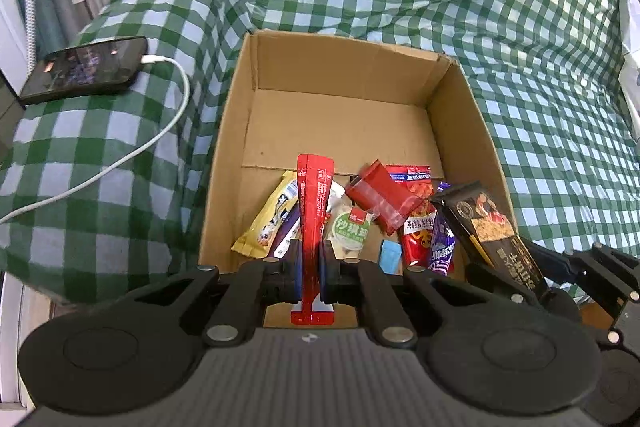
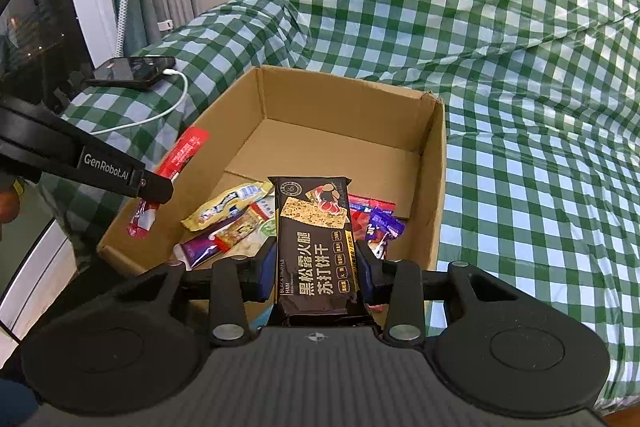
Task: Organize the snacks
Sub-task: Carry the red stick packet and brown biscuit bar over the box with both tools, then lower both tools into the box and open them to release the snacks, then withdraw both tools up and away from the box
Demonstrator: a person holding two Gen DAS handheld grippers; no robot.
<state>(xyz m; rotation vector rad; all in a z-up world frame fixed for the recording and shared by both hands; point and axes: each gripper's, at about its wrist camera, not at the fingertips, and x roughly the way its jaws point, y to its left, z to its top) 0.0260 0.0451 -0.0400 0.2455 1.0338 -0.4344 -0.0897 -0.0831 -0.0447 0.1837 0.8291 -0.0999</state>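
An open cardboard box (image 1: 344, 67) (image 2: 436, 163) sits on a green checked cloth and holds several snack packets at its near end. My left gripper (image 1: 310, 267) is shut on a long red snack stick (image 1: 314, 211), held upright over the box's near edge; the stick also shows in the right wrist view (image 2: 182, 155). My right gripper (image 2: 316, 267) is shut on a black cracker packet (image 2: 314, 247), held over the box's near end; the packet also shows in the left wrist view (image 1: 492, 231).
A black phone (image 1: 86, 69) (image 2: 132, 71) with a white charging cable (image 1: 132, 157) lies on the cloth left of the box. Curtains and a white frame stand at far left. The far half of the box floor (image 1: 340, 131) is bare cardboard.
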